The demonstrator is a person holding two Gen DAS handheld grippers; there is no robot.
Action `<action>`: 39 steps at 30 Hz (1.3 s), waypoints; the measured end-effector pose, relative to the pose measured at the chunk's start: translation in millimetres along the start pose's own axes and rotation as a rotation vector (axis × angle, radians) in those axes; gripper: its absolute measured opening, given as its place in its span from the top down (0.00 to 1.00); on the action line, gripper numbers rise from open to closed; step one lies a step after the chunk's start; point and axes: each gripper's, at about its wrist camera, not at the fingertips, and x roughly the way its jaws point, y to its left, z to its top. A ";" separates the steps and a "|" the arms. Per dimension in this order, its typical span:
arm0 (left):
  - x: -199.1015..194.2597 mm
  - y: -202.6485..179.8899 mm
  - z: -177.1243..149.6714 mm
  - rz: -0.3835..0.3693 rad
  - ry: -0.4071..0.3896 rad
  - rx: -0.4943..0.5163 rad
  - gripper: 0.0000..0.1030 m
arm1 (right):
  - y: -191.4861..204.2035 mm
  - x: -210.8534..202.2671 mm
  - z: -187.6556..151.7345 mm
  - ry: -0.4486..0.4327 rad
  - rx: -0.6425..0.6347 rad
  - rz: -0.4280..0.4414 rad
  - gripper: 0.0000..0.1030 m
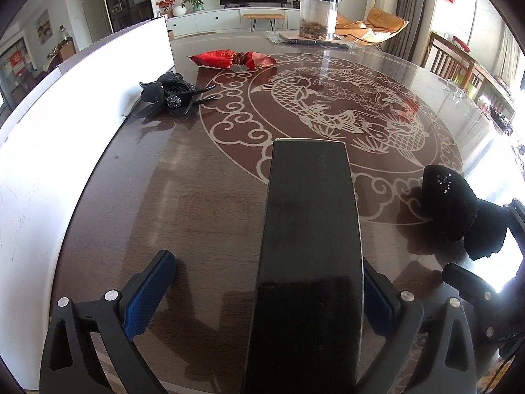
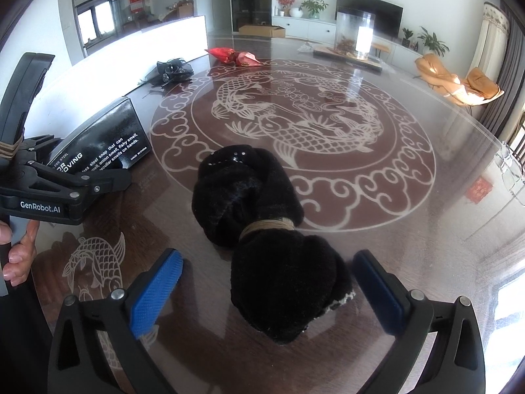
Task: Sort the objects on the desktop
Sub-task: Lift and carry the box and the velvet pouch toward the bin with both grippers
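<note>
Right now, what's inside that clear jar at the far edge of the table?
The clear jar holds a brownish, tangled layer at its bottom; the rest looks empty. What the material is cannot be told. It stands on a flat board.

Each gripper has a matte black plastic frame with two angled arms, triangular cut-outs and round silver screw heads at the pivots. The left gripper (image 1: 267,290) and right gripper (image 2: 269,287) carry blue pads (image 2: 154,295) with a fine ribbed texture. Seen from the right wrist, the left unit bears white "GenRobot.AI" lettering (image 2: 40,206), a tan cord wrap (image 2: 10,149) on its black handle, and a hand (image 2: 18,256) on a grey grip.
</note>
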 end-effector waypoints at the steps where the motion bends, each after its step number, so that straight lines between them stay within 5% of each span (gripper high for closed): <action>1: -0.1 0.0 0.0 0.000 0.000 0.000 0.00 | 0.1 0.0 0.1 0.000 0.000 0.000 0.00; 16: -1.1 0.2 -0.7 -0.002 0.005 0.000 0.00 | -2.3 -2.0 0.1 -0.006 0.011 0.019 0.00; 23: -1.2 -0.6 -0.2 0.001 0.010 -0.005 0.00 | -52.2 -12.7 4.1 -0.042 0.289 0.175 0.00; 27: -1.9 0.0 -0.7 -0.001 0.015 -0.005 0.00 | -33.0 -1.3 26.0 0.022 0.147 0.110 0.00; 29: -7.6 2.3 -0.6 -0.008 -0.011 -0.011 0.21 | -15.5 3.0 34.9 0.048 0.018 0.091 0.02; 30: -10.9 4.6 -0.5 -0.028 -0.026 -0.021 0.41 | -8.7 3.7 37.1 0.051 -0.030 0.089 0.09; 31: -13.2 8.2 -0.6 -0.050 -0.037 -0.036 0.65 | -3.8 4.7 38.7 0.065 -0.066 0.098 0.45; 32: -14.6 12.1 -0.6 -0.058 -0.042 -0.055 0.68 | -0.4 6.1 39.9 0.086 -0.091 0.095 0.66; 39: -42.8 37.7 -4.9 -0.122 -0.147 -0.184 0.68 | -7.2 -41.5 38.8 -0.030 -0.019 0.142 0.66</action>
